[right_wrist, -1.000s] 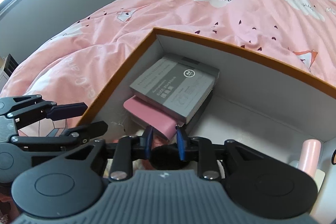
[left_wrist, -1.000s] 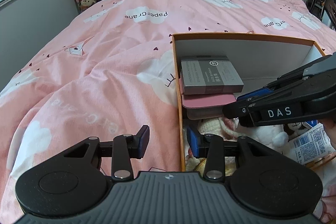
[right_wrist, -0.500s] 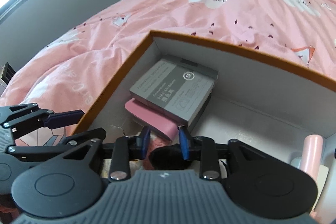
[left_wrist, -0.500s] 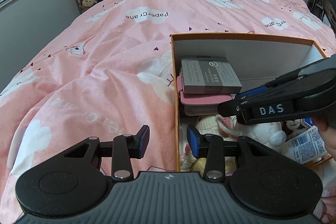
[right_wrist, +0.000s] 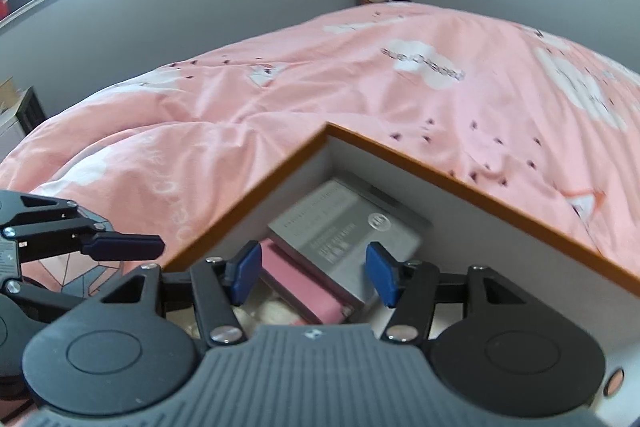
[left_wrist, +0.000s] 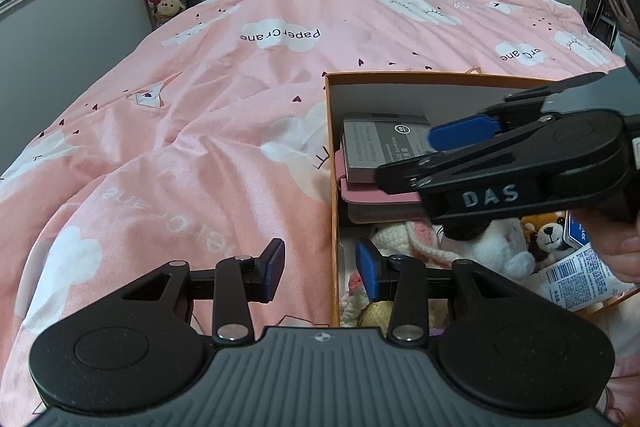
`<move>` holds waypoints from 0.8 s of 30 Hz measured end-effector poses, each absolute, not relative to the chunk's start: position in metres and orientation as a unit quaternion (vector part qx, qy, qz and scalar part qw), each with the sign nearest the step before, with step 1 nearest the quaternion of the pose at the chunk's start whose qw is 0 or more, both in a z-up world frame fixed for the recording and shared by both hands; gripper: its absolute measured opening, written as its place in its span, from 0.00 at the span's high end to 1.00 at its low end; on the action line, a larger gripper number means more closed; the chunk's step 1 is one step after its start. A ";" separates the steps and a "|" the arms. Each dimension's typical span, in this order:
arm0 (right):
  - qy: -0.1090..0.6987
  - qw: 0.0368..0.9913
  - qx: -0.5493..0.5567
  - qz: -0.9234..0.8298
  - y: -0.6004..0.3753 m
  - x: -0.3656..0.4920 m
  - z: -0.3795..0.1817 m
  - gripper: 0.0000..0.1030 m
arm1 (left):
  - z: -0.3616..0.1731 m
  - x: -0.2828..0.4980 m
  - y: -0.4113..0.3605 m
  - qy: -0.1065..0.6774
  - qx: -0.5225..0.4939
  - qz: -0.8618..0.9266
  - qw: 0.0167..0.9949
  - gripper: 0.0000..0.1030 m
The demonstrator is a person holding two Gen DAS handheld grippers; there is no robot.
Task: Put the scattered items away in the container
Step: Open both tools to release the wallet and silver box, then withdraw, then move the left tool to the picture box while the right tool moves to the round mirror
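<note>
An orange-rimmed box [left_wrist: 332, 187] sits on a bed under a pink cloud-print duvet [left_wrist: 200, 131], and everything below is placed relative to that box. In its far left corner lies a grey packet [left_wrist: 380, 151] stacked on a pink case [left_wrist: 376, 193]. Nearer along the same wall are soft toys: a cream knitted one [left_wrist: 404, 239], a white plush with a black patch [left_wrist: 492, 247] and a small brown bear [left_wrist: 550, 235], with a printed blue-and-white pack [left_wrist: 576, 267] at the right.

The right claw [right_wrist: 314, 273] hangs above the box's near left part, over the grey packet and pink case. Its blue pads are spreading apart, and nothing is between them. A hand [left_wrist: 620, 251] grips its handle at the box's right side.

The left claw [left_wrist: 320, 269] straddles the box's left wall near the front corner, one pad outside over the duvet, the other inside. It is spread and pinches nothing.
</note>
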State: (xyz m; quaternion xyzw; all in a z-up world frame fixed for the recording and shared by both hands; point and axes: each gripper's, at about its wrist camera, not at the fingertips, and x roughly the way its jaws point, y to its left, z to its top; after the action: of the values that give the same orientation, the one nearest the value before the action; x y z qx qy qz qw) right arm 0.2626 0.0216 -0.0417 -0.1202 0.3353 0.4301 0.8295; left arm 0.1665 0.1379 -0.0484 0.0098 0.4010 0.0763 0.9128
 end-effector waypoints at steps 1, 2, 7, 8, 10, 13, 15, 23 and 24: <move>0.334 0.830 -0.123 0.430 0.024 0.263 -0.042 0.43 | -0.048 0.166 0.138 0.400 0.009 0.076 0.913 0.55; 0.334 0.832 -0.127 0.425 0.025 0.263 -0.043 0.43 | -0.048 0.166 0.138 0.400 0.009 0.076 0.913 0.55; 0.344 0.837 -0.127 0.407 0.020 0.263 -0.044 0.41 | -0.050 0.168 0.139 0.401 0.008 0.075 0.913 0.55; 0.346 0.838 -0.127 0.402 0.019 0.264 -0.044 0.39 | -0.050 0.168 0.139 0.402 0.008 0.075 0.913 0.55; 0.356 0.838 -0.124 0.395 0.017 0.267 -0.047 0.36 | -0.051 0.169 0.139 0.403 0.008 0.075 0.912 0.55; 0.364 0.837 -0.121 0.390 0.017 0.271 -0.052 0.36 | -0.051 0.169 0.140 0.403 0.007 0.077 0.912 0.55; 0.357 0.839 -0.122 0.393 0.020 0.269 -0.052 0.43 | -0.051 0.169 0.140 0.404 0.006 0.080 0.911 0.55; 0.357 0.840 -0.116 0.393 0.017 0.268 -0.048 0.44 | -0.047 0.165 0.139 0.400 0.005 0.080 0.913 0.55; 0.356 0.842 -0.112 0.391 0.014 0.265 -0.044 0.44 | -0.044 0.164 0.138 0.398 0.003 0.078 0.914 0.55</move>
State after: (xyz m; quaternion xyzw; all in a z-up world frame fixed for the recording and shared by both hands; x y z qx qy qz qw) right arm 0.2652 0.0142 -0.0444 -0.1115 0.3556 0.3906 0.8417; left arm 0.1636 0.1383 -0.0443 0.0030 0.3980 0.0783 0.9140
